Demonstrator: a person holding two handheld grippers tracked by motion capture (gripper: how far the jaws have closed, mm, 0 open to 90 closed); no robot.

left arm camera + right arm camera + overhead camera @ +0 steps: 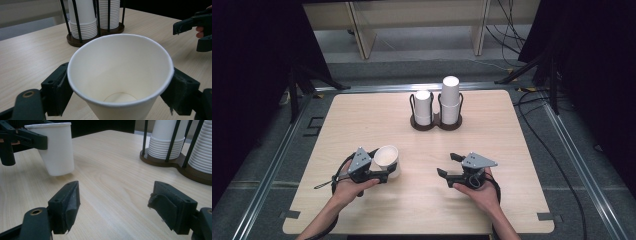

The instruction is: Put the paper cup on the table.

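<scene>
While your left claw (384, 171) grips the upright paper cup (387, 158) by its sides, your empty right claw (446, 166), spread wide, faces it across the table (422, 200).

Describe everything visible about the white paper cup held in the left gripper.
The plain white paper cup is tapered, with a rolled rim and a round base seam visible inside; it looks empty. It sits upright, mouth up, leaning slightly. The left gripper clamps it, one black finger pressing each side just below the rim. In the right gripper view its base hangs slightly above the light wooden table, on the near left, apart from the cup rack.
</scene>
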